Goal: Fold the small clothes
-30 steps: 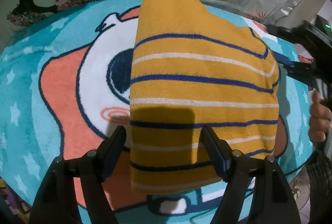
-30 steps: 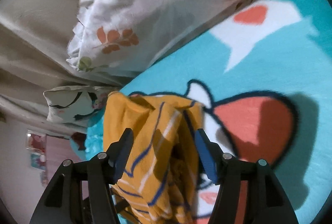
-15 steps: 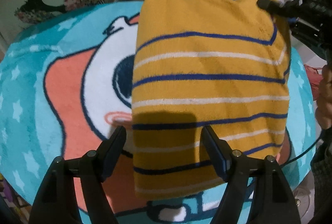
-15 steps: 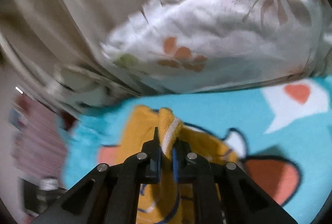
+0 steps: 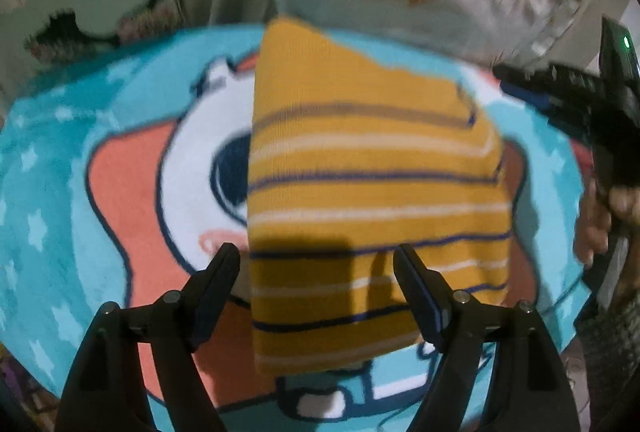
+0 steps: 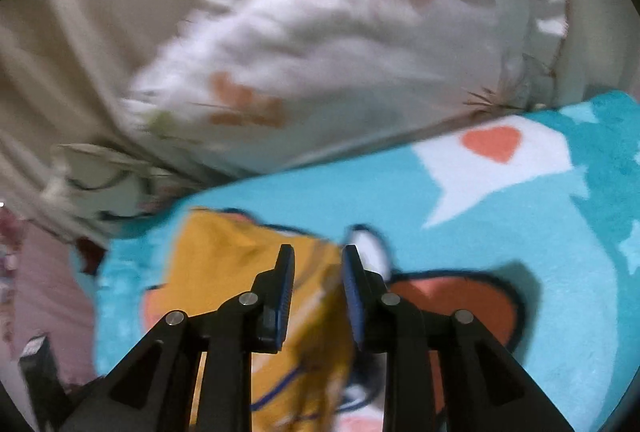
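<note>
Two grippers work over one garment, and the coming move turns on which of them stands nearer its unfinished corner. Going from the left of the left wrist view: the teal cartoon blanket (image 5: 60, 191) fills the left side, bare of clothing. At lower centre the left gripper (image 5: 316, 272) hangs with its jaws spread wide and nothing between the pads; the yellow striped garment (image 5: 372, 191) lies flat under them, its left edge just inside the left finger. The garment runs from lower centre up toward the top of the frame, long axis roughly along the gripper's pointing line, stripes crossing left to right. Its upper edge slants: high at upper centre-left, dropping toward the right, so the upper right corner looks uneven. At the far right edge sits the right gripper (image 5: 516, 79), near that upper right corner but apart from it, with a hand (image 5: 600, 220) below it.

In the right wrist view, the garment (image 6: 224, 264) occupies the lower left, and the right gripper (image 6: 318, 252) at lower centre has its jaws parted a little. They have just been opening, and no cloth is pinched between the pads; the garment's edge lies beneath and behind them. A white leaf-print pillow (image 6: 340, 31) lies blurred across the top.

By my reading, the right gripper is nearer the corner that wants attention, while the left is placed over the near hem.
</note>
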Tool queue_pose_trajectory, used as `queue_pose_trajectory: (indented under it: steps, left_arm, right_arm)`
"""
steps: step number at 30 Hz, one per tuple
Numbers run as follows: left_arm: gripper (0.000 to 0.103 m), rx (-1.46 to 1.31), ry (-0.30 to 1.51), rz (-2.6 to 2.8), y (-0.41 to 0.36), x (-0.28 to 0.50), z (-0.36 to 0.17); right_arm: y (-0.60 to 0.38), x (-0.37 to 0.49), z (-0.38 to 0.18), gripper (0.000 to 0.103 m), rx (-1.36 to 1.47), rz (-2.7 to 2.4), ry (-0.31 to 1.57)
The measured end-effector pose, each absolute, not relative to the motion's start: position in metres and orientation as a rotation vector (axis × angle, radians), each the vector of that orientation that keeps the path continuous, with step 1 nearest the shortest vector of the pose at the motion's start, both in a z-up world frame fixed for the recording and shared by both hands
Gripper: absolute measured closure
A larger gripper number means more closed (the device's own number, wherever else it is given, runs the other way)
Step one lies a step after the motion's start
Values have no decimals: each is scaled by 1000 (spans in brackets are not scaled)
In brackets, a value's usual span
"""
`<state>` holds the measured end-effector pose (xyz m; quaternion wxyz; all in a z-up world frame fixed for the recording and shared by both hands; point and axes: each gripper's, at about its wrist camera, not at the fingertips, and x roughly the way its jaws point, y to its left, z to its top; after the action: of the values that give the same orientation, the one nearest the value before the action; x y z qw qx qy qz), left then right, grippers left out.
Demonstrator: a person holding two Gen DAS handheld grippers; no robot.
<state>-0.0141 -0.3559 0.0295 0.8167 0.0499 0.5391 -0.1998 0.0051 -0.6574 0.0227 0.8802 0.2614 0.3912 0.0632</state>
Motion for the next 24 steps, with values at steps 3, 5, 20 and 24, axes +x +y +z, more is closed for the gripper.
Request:
queue_pose_trajectory:
  steps: [3, 5, 20, 24]
  left_arm:
    - [25, 68, 1136, -417, -354, -1, 32]
    - [25, 59, 1170, -398, -355, 11, 21]
    - [25, 91, 1183, -488, -378, 32, 32]
    - [25, 68, 1190, -460, -387, 59, 30]
  right_arm:
    - [-640, -3, 24, 76, 634, 286, 815]
    - [-625, -2, 12, 76, 685, 378, 852]
    - [-598, 25, -17, 75, 435, 167, 984]
    - [-607, 17, -2, 75, 606, 260, 901]
